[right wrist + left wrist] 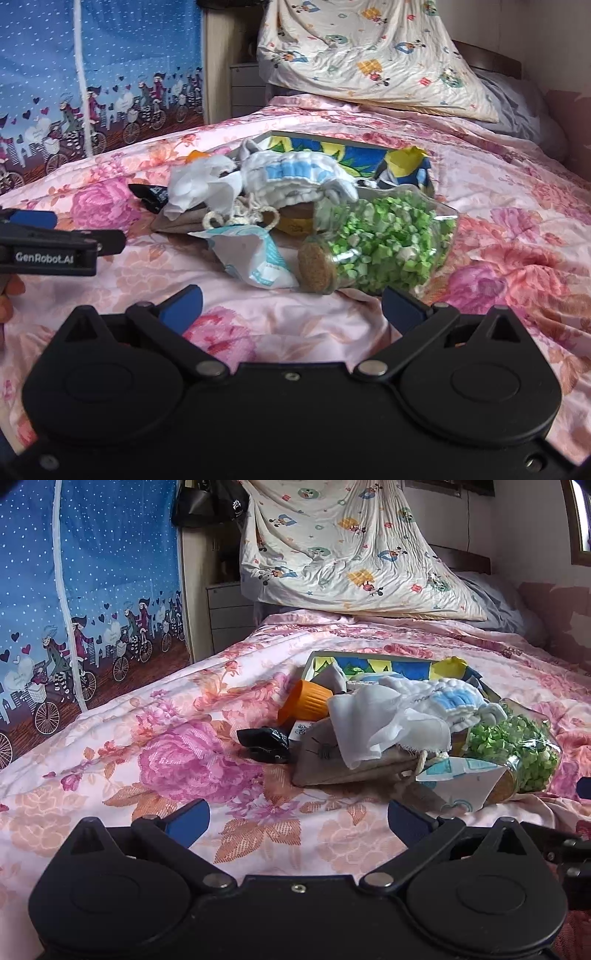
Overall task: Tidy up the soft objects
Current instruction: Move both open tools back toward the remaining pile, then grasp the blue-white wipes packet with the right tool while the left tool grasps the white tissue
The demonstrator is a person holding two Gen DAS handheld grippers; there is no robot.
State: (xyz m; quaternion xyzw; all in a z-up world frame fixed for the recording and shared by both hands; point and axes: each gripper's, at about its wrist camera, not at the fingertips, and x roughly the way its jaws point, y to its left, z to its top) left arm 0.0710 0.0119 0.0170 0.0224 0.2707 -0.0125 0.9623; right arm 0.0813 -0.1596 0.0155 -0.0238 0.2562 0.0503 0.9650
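A pile lies on the floral bedspread (184,760). It holds a white cloth (388,727), a white and blue knitted piece (450,698), a beige drawstring pouch (354,771), an orange ridged cup (306,701), a black wrapper (264,744), a white and blue packet (458,781) and a corked glass jar of green bits (517,753). Behind them lies a blue and yellow box (369,664). My left gripper (297,818) is open and empty, short of the pouch. My right gripper (291,306) is open and empty, just before the jar (384,243) and packet (255,258). The left gripper also shows at the right wrist view's left edge (55,240).
A cartoon-print quilt (351,546) is heaped at the bed's head, with a grey pillow (506,602) beside it. A blue fabric wardrobe with cyclists (92,609) stands left of the bed. A grey drawer unit (229,613) stands behind.
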